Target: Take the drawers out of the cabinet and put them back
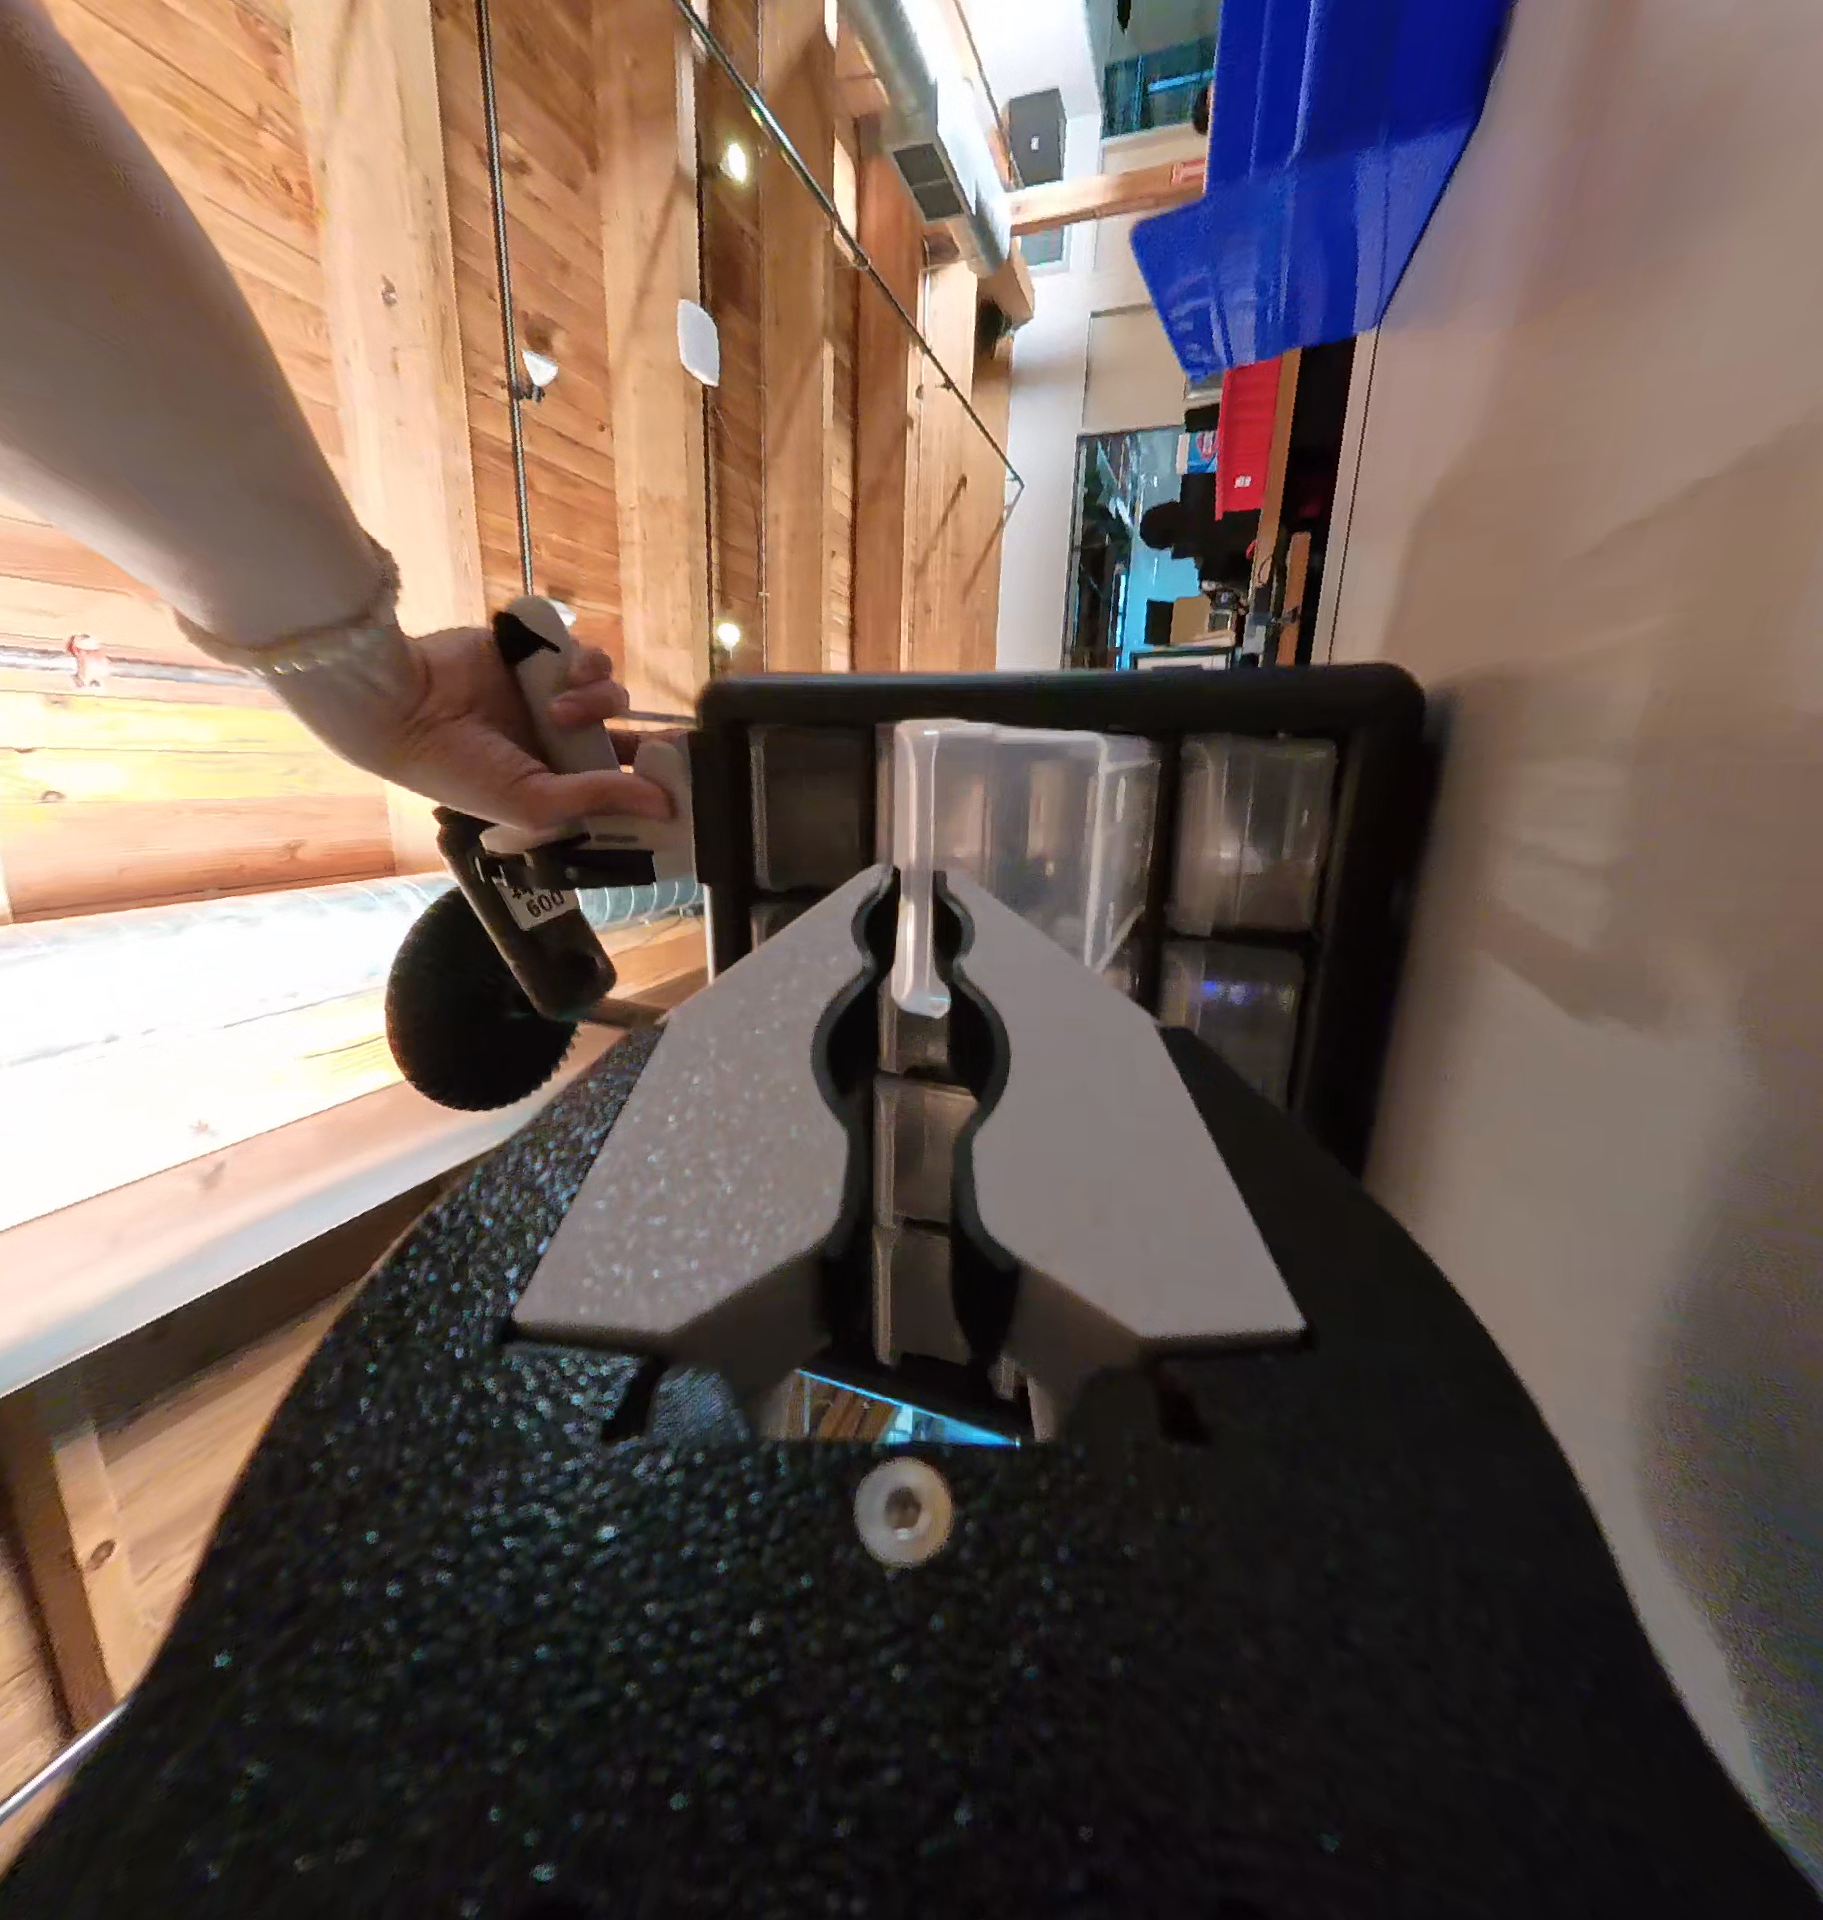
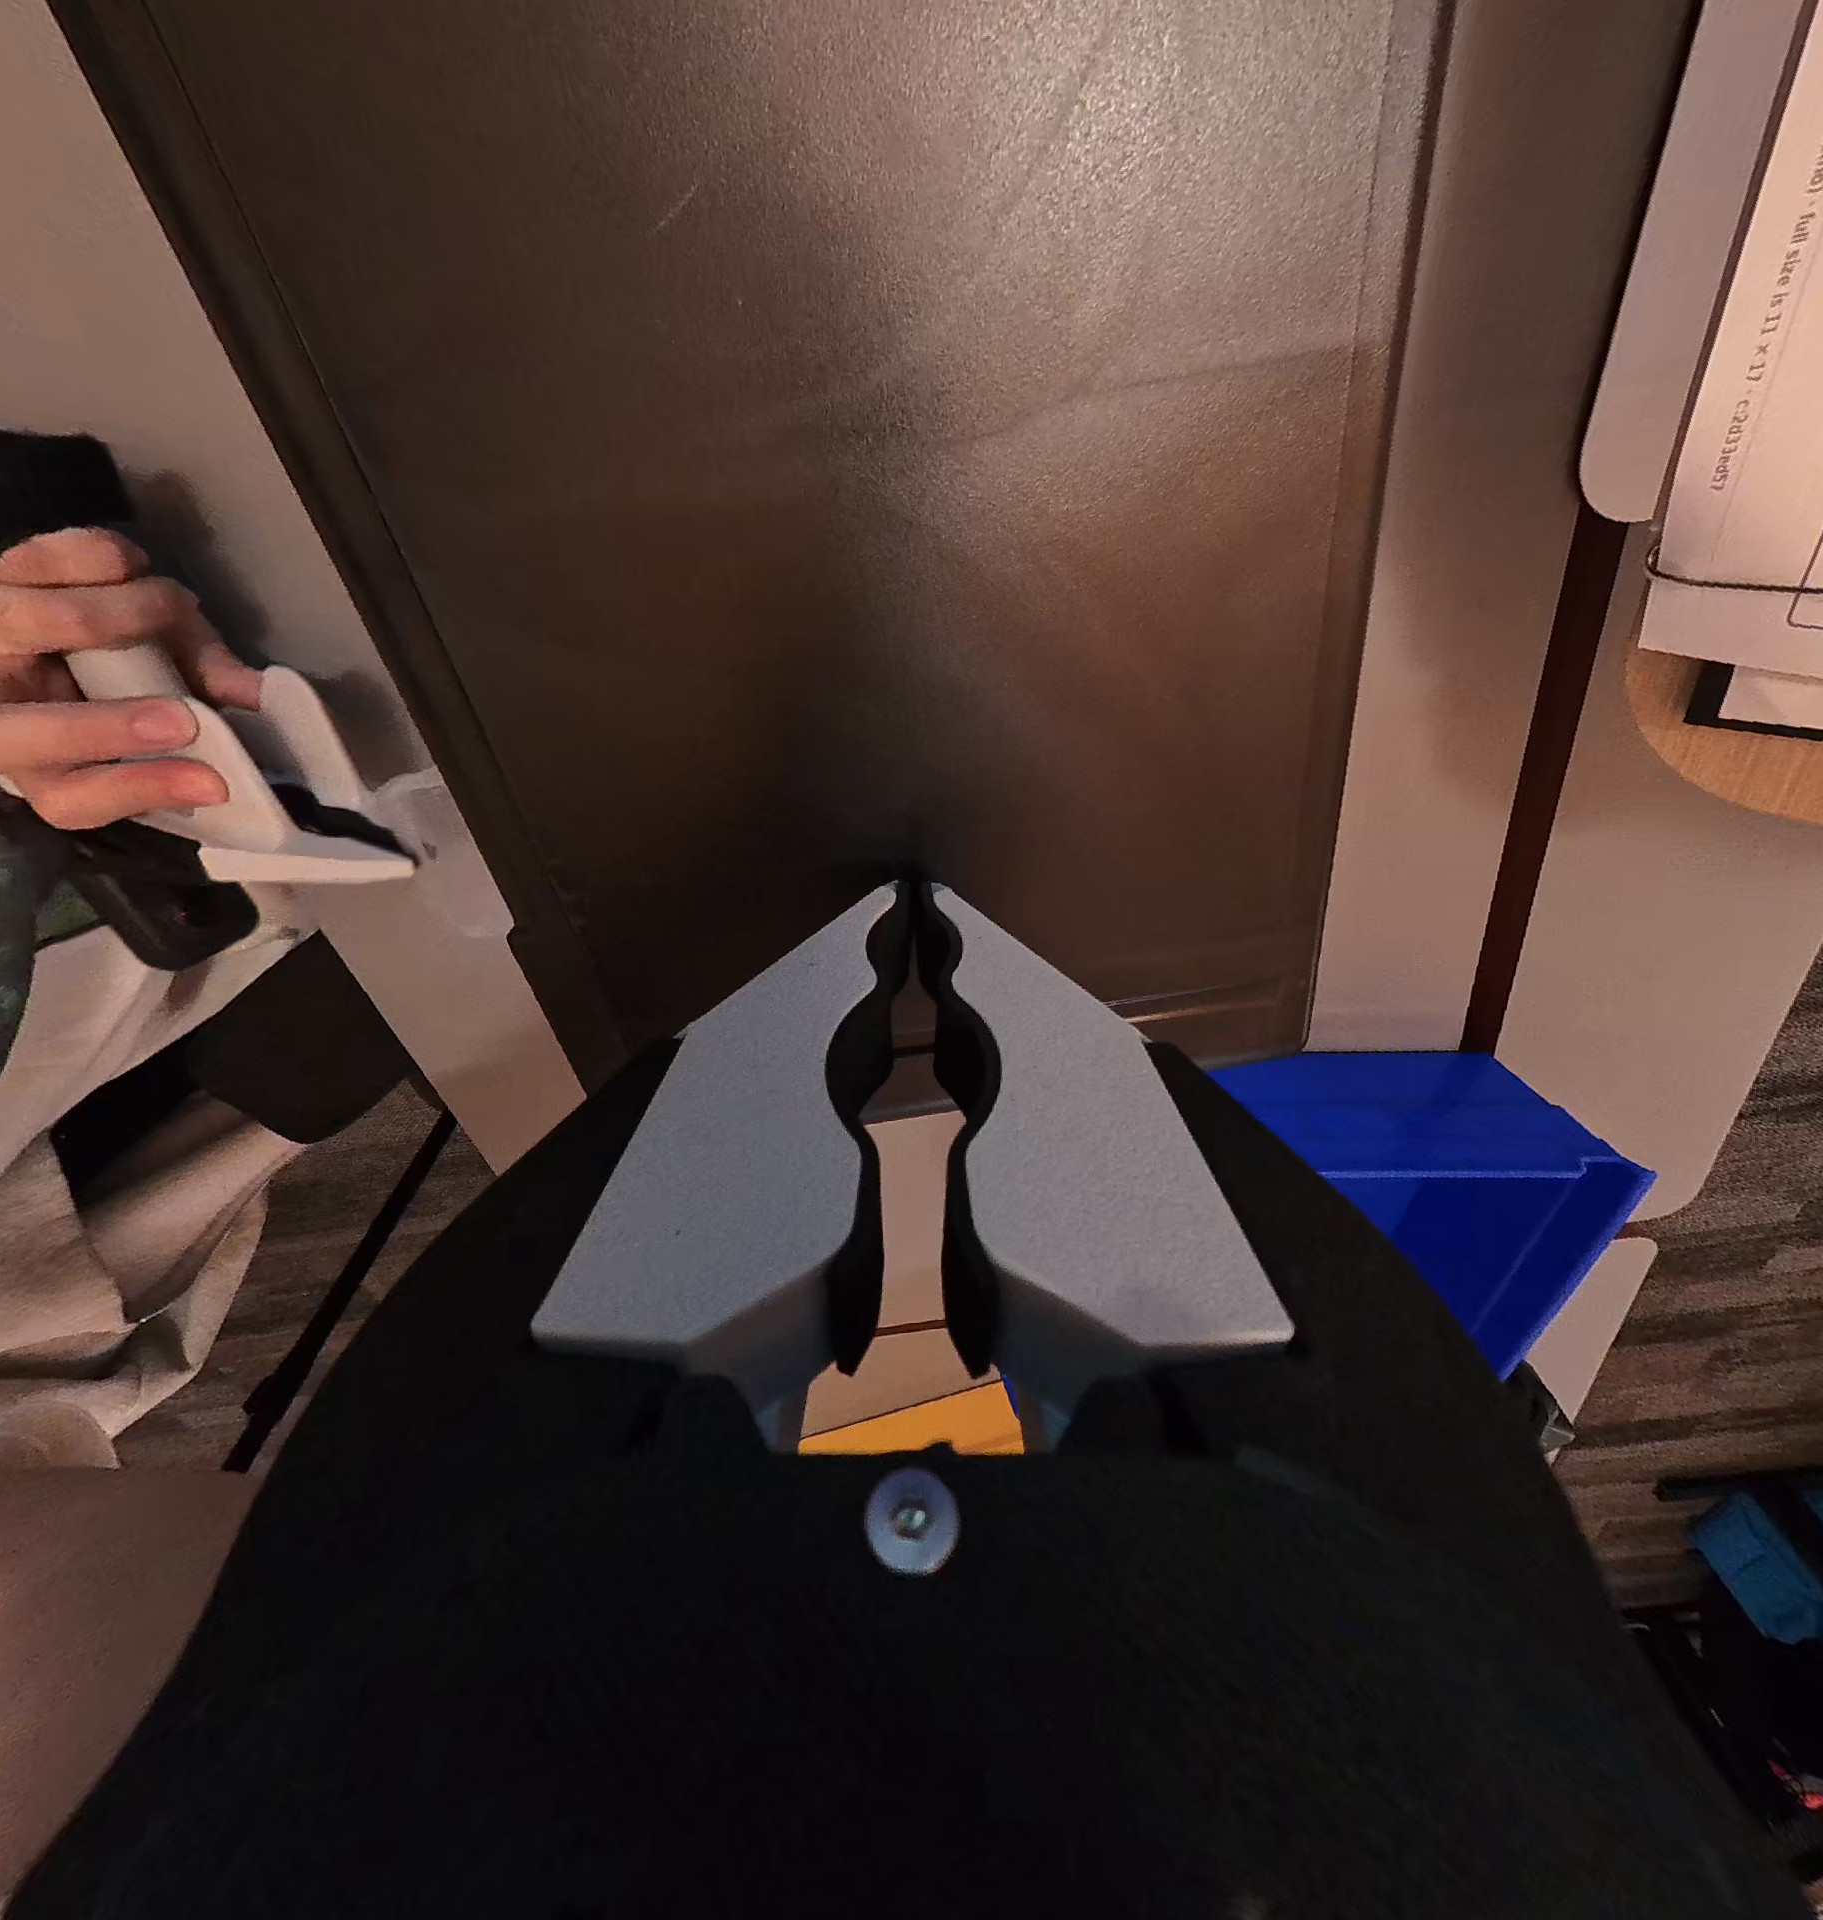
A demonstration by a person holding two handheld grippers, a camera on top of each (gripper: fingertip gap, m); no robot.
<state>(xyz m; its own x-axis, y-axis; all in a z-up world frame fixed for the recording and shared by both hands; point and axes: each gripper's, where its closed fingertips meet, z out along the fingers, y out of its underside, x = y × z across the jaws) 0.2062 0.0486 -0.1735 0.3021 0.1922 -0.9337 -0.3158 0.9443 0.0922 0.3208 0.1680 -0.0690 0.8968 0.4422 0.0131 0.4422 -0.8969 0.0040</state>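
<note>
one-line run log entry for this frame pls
phase: drawer partly out | left gripper: shut on clear plastic drawer handle | right gripper: shut, pressed to black plastic drawer cabinet top

Warm timber plank ceiling [image 1: 595, 312] carries a silver ventilation duct [image 1: 917, 114] and small spotlights [image 1: 735, 161]; a pale painted wall [image 1: 1665, 935] stands opposite, grey patterned carpet [image 2: 1738, 1351] below.
</note>
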